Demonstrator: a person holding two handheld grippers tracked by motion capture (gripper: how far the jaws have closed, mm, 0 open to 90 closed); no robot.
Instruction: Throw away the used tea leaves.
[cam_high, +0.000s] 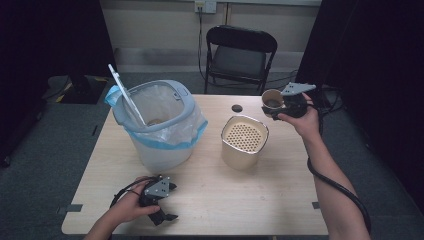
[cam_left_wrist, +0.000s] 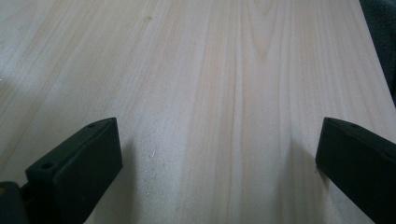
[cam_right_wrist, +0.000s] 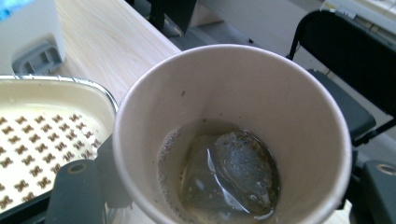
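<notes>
Wooden desk (cam_high: 210, 200) at centre, chair (cam_high: 240, 50) beyond its far edge. Far left on desk: bin (cam_high: 155, 125) lined with clear bag, lid (cam_high: 125, 95) swung up, mouth open. Right of bin, well apart: cream strainer pot (cam_high: 244, 141) with perforated top, dry as far as visible. Small dark disc (cam_high: 236, 108) just beyond it, untouched.

Right gripper (cam_high: 287, 106) raised above far right of desk, jaws pinching paper cup (cam_high: 272, 101) by its sides. Cup (cam_right_wrist: 233, 135) lifted clear of desk, tipped a little toward strainer pot (cam_right_wrist: 42, 140), a shallow pool of liquid and wet tea bag (cam_right_wrist: 231, 175) in its bottom. Nothing poured yet, judging by that.

Left gripper (cam_high: 159, 197) resting at near left of desk in left hand (cam_high: 127, 207), jaws spread wide over bare wood (cam_left_wrist: 210, 93), holding nothing.

Judged stage: pick-up done, cup carried near pot. Left to do, probably: pour liquid through strainer, drop tea bag and cup into bin.
</notes>
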